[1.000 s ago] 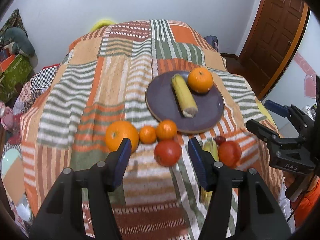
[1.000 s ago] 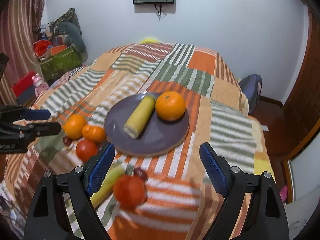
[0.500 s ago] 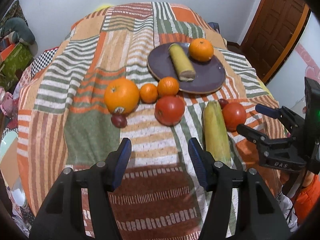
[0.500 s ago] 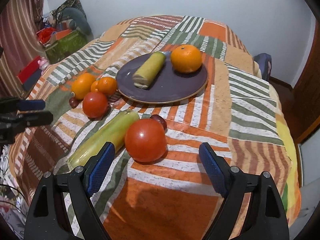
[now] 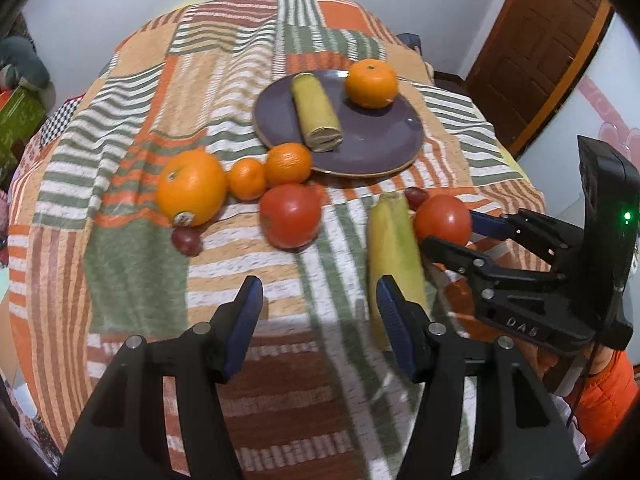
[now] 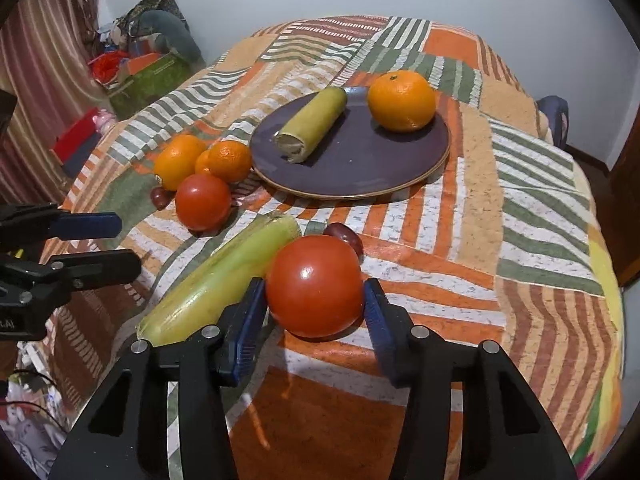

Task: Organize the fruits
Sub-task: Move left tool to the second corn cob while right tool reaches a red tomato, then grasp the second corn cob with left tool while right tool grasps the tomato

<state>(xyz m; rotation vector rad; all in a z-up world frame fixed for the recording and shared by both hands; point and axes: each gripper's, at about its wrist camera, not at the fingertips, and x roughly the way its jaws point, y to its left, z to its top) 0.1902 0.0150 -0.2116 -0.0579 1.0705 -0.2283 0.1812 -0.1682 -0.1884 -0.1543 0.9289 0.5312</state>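
Observation:
My right gripper [image 6: 314,296] is closed around a red tomato [image 6: 315,285] on the striped cloth, its blue pads at both sides of it; it also shows in the left wrist view [image 5: 444,236]. A yellow-green corn cob [image 6: 224,276] lies just left of that tomato, a dark grape [image 6: 345,236] behind it. My left gripper [image 5: 316,312] is open and empty above the cloth. Ahead of it lie a second tomato [image 5: 291,216], a large orange [image 5: 191,187], two small oranges [image 5: 289,163] and a grape [image 5: 186,240]. A purple plate [image 6: 360,160] holds a cut cob [image 6: 312,124] and an orange [image 6: 401,101].
The cloth covers a round table [image 6: 540,240] that drops off at the right and near edges. Boxes and soft toys [image 6: 152,60] sit on the floor at the far left. A wooden door [image 5: 536,40] is at the right.
My right gripper has moved forward and narrowed around the near tomato. My left gripper has pulled back a little and stays open.

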